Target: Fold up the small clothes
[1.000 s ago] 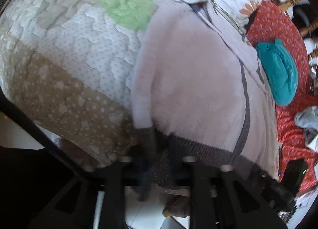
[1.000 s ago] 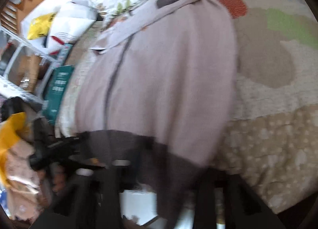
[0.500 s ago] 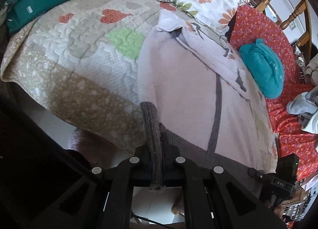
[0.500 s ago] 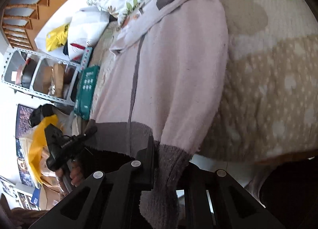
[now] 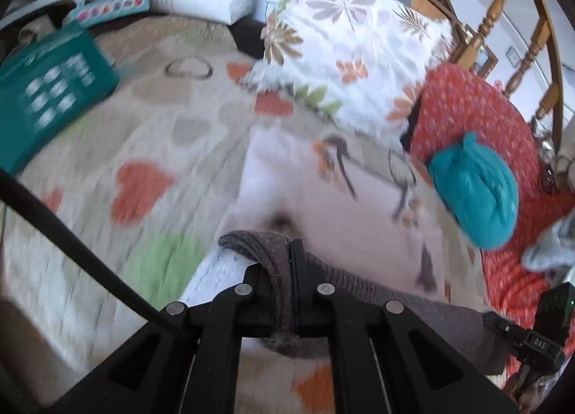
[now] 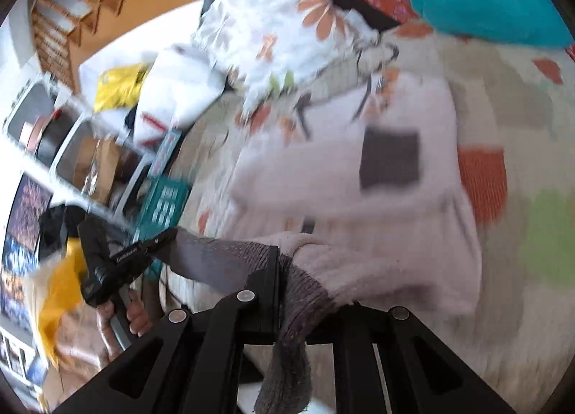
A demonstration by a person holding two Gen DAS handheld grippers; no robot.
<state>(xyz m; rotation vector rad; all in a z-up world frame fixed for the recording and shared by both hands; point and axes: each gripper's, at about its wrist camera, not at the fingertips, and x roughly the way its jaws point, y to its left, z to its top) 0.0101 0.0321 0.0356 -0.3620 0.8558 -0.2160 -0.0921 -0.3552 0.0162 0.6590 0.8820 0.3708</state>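
A pale pink sweater (image 5: 334, 205) with a grey ribbed hem lies on a quilted bedspread (image 5: 143, 162). My left gripper (image 5: 284, 284) is shut on the grey hem at one bottom corner and holds it lifted over the sweater body. My right gripper (image 6: 284, 281) is shut on the other hem corner of the sweater (image 6: 377, 234). The hem is stretched between the two grippers above the garment. A grey square patch (image 6: 390, 159) shows near the collar. Both views are motion-blurred.
A floral pillow (image 5: 352, 54) sits past the collar. A teal folded garment (image 5: 474, 194) lies on a red floral cloth (image 5: 478, 108). A green box (image 5: 46, 97) lies at the quilt's left. A shelf rack (image 6: 72, 148) stands beside the bed.
Both grippers have lifted the grey hem from the bed's edge and carried it forward over the sweater toward the collar; the bottom half now folds over the body.
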